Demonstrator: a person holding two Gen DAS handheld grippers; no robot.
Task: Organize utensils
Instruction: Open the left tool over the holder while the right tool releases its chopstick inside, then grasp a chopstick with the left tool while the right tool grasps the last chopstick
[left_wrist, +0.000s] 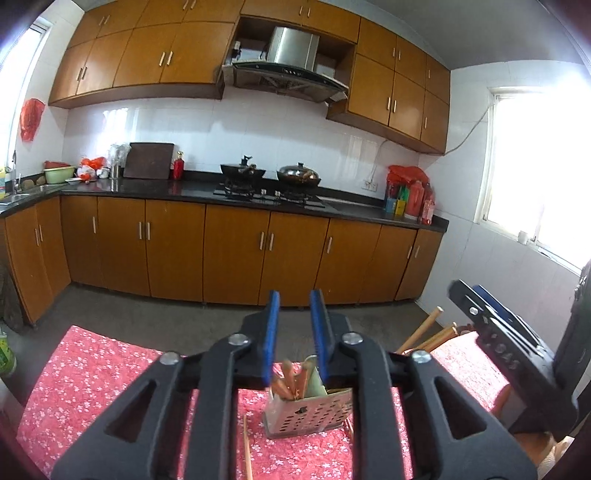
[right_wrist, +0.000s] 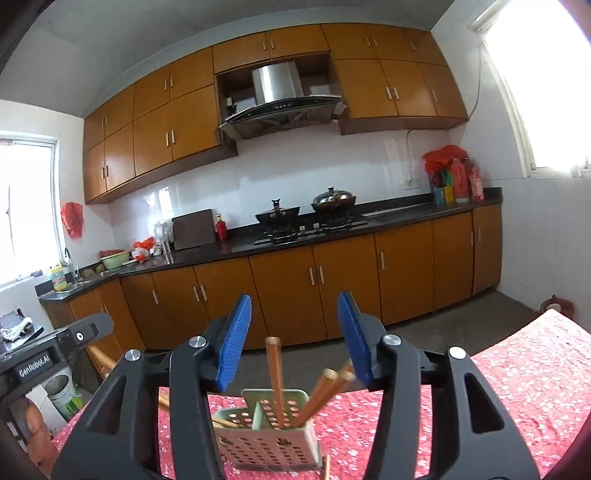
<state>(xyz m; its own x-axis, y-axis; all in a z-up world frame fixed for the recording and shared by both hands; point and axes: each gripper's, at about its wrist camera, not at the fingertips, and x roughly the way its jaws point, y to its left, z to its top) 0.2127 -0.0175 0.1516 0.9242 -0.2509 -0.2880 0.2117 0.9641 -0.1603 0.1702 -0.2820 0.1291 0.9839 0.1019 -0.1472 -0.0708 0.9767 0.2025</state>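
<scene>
A perforated metal utensil holder (left_wrist: 308, 415) (right_wrist: 267, 437) stands on the red floral tablecloth (left_wrist: 92, 376) (right_wrist: 517, 369). Several wooden chopsticks (right_wrist: 275, 376) stand in it, leaning. One loose chopstick (left_wrist: 247, 450) lies on the cloth in front of the holder. My left gripper (left_wrist: 295, 332) is open and empty, above and behind the holder. My right gripper (right_wrist: 293, 338) is open wide and empty, raised above the chopstick tops. The right gripper (left_wrist: 491, 325) also shows at the right edge of the left wrist view.
Wooden chair backs (left_wrist: 424, 332) stand past the table's far edge. Beyond is a floor, then a kitchen counter (left_wrist: 258, 195) with a stove and two woks (right_wrist: 306, 212). A bucket (right_wrist: 61, 391) sits on the floor at left.
</scene>
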